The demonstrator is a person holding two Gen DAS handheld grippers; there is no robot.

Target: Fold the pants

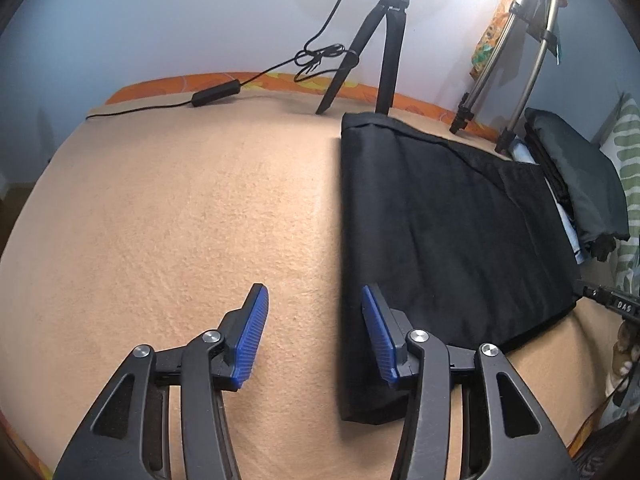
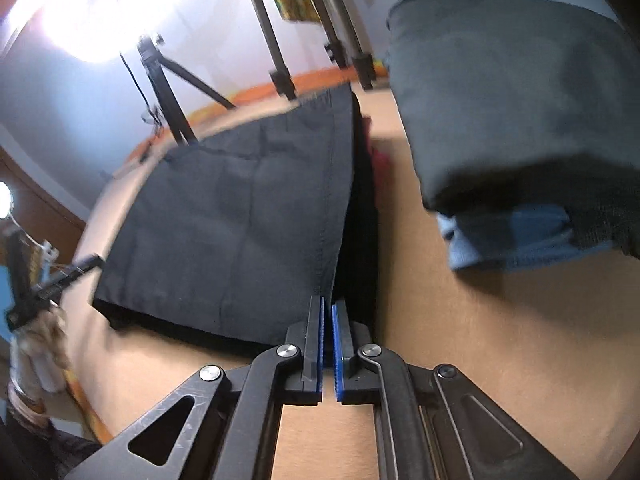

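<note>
"DAS" on right gripper (image 1: pixel 624 306)

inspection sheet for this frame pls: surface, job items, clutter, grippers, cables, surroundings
Surface: peach blanket, bare on the left.
Job's things: black pants, folded flat.
Clutter: stack of folded clothes, dark grey on top, blue beneath.
Grippers: left gripper open over the pants' left edge, gripping nothing; right gripper shut on the pants' near corner edge.
Cables: black cable with inline box, along the far edge.
Surroundings: tripod, bright lamp above, pale wall.
</note>
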